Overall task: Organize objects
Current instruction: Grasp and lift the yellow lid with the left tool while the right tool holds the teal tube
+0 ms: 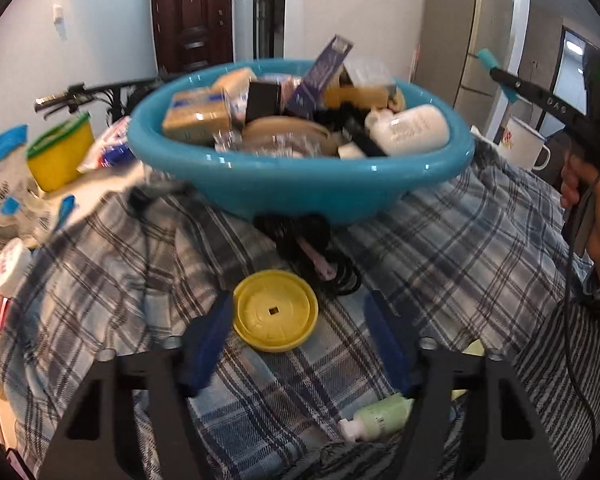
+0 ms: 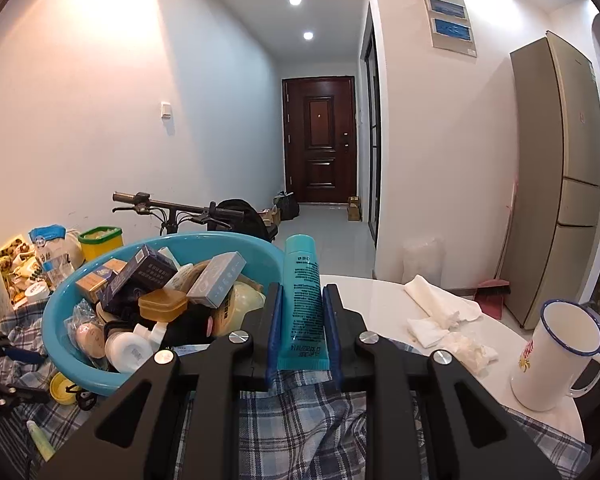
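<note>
The left gripper (image 1: pixel 300 320) points down at the checked cloth (image 1: pixel 440 232). Its blue fingers (image 1: pixel 208 344) stand apart and touch nothing. A round yellow lid (image 1: pixel 275 315) lies flat on the cloth between the fingertips, closer to the left finger. Just past the lid is a bundle of black cord (image 1: pixel 300 236). Behind the cord sits a big blue bowl (image 1: pixel 300 184) full of boxes and bottles. Under the right finger lies a small pale green bottle (image 1: pixel 380 416).

The right gripper (image 2: pixel 302 312) is squeezed tight on a teal tube (image 2: pixel 302 296), which stands upright between its blue pads (image 2: pixel 273 332). The blue bowl is just to its left. A white mug (image 2: pixel 556 356) stands well off to its right on the white table (image 2: pixel 384 300). Crumpled white tissues (image 2: pixel 444 320) lie between the gripper and the mug.
</note>
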`<state>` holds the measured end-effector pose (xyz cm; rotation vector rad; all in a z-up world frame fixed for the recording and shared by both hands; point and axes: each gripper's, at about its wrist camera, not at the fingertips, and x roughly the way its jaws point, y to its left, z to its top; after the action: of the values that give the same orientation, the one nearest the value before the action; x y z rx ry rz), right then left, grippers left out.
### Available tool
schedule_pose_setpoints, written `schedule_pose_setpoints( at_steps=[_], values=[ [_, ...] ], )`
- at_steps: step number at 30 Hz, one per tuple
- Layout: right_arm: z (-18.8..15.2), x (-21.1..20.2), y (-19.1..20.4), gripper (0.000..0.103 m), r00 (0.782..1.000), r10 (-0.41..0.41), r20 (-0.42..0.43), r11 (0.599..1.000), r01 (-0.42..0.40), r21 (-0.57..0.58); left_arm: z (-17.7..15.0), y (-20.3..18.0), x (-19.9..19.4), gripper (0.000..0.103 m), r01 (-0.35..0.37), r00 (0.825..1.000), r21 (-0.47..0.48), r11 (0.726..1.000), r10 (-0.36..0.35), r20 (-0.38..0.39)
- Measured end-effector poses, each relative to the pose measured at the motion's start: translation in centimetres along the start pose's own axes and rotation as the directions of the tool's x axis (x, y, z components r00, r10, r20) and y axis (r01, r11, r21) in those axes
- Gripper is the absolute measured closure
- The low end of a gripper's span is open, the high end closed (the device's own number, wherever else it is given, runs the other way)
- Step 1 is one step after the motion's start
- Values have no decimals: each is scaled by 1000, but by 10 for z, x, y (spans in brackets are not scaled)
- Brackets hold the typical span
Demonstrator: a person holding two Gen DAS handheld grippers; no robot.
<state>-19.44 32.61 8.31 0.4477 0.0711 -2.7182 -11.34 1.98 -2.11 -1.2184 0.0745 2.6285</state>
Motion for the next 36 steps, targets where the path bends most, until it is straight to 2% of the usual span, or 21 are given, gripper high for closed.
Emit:
schedule_pose_setpoints(
  at_steps=[6, 12, 18, 19, 20, 27, 32, 36],
  values=[
    [-1, 2, 2, 84, 1000, 4, -9, 1000, -5, -5, 3, 2, 14, 35, -37, 999, 10, 999, 37, -27],
    [-1, 3, 2, 84, 1000, 10, -12, 1000, -10, -12, 6, 14, 32, 35, 2, 995, -25, 1000, -4, -97],
    [-2, 4, 3, 84, 1000, 16, -20, 1000, -16, -15, 4, 15, 43, 36, -17, 990, -18, 1000, 15, -138],
    [-2, 4, 4, 84, 1000, 17, -21, 1000, -17, -16, 4, 13, 44, 38, -27, 990, -9, 1000, 25, -138],
    [-2, 5, 4, 84, 1000, 17, -22, 1000, -17, -18, 4, 12, 43, 42, -36, 990, -3, 999, 35, -136],
    [-3, 6, 6, 84, 999, 14, -29, 1000, -15, -28, 2, 9, 34, 42, -13, 995, 6, 1000, 14, -99],
    [-3, 7, 6, 84, 999, 10, -32, 999, -11, -33, 1, 3, 16, 42, 40, 999, 30, 999, -40, -27],
    [-4, 7, 7, 84, 999, 7, -36, 999, -8, -39, 0, 3, -3, 42, 86, 996, 23, 996, -86, 37]
  ],
)
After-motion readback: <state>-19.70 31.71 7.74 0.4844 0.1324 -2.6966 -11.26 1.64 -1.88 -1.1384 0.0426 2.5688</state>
